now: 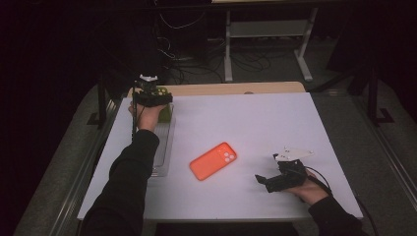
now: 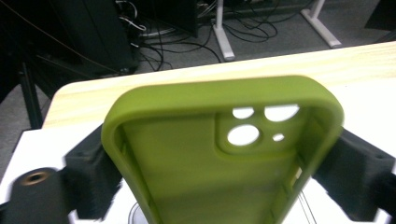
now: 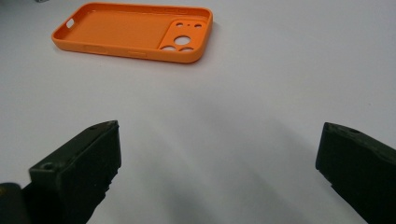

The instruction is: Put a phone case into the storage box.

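My left gripper (image 1: 153,94) is at the table's far left corner, shut on a green phone case (image 2: 224,154) that it holds by its two long sides, open side toward the camera; the case's camera holes are at the far end. The green phone case (image 1: 164,109) peeks out beside the hand in the high view. An orange phone case (image 1: 213,161) lies open side up in the middle of the white table (image 1: 255,123). My right gripper (image 1: 263,181) rests low at the front right, open and holding nothing, jaws pointing toward the orange phone case (image 3: 135,30), well short of it.
A clear plastic tray (image 1: 163,147) lies along the table's left edge under the left forearm. A wooden board (image 1: 236,88) runs along the far edge. Beyond the table are desk legs and cables on a dark floor.
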The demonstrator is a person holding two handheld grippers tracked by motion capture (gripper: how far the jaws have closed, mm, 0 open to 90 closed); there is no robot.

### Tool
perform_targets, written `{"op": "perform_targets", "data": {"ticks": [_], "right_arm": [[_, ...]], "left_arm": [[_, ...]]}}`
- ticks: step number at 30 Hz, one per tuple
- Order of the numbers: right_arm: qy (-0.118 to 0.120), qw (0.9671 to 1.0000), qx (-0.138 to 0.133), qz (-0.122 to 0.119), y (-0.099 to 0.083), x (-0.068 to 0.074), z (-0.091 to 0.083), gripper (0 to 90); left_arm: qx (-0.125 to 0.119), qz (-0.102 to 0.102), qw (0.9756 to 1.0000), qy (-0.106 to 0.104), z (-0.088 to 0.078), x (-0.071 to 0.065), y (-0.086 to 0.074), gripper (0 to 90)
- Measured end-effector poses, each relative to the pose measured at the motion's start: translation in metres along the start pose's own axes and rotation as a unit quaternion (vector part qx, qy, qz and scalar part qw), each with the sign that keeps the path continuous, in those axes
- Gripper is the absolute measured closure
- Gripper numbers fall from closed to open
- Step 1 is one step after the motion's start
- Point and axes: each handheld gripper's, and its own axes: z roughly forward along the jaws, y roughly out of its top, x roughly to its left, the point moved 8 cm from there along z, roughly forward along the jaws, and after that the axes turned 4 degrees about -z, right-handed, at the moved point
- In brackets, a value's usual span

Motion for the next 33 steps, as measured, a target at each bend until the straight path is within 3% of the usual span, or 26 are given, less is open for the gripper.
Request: {"op": "perform_targets", "data": {"ticks": [4,11,18,23,28,33], "right_arm": [[0.0,1.0,0.0,-0.003,0.0,0.0,0.0,0.0],[0.0,1.0,-0.002,0.004,0.001,0.001,-0.001,0.0],[-0.004,1.0,-0.003,0.004,0.004,-0.001,-0.001,0.0],[-0.003,1.0,-0.002,0.005,0.003,0.0,-0.002,0.0],[-0.004,1.0,-0.005,0.001,0.004,0.001,-0.002,0.0],[0.0,1.0,0.0,-0.004,0.004,0.005,-0.002,0.0]], "left_arm": [[-0.008,-0.01,0.9999,-0.003,-0.004,0.002,0.003,2.3],[0.0,0.001,0.9998,-0.022,-0.02,0.008,0.008,0.0],[0.008,0.011,0.9977,-0.066,-0.042,0.003,0.011,0.0],[0.023,0.041,0.9923,-0.115,-0.058,-0.01,0.004,0.0],[0.017,0.058,0.9863,-0.153,-0.076,-0.025,-0.004,0.0],[0.009,0.073,0.9787,-0.192,-0.093,-0.042,-0.01,0.0]]}}
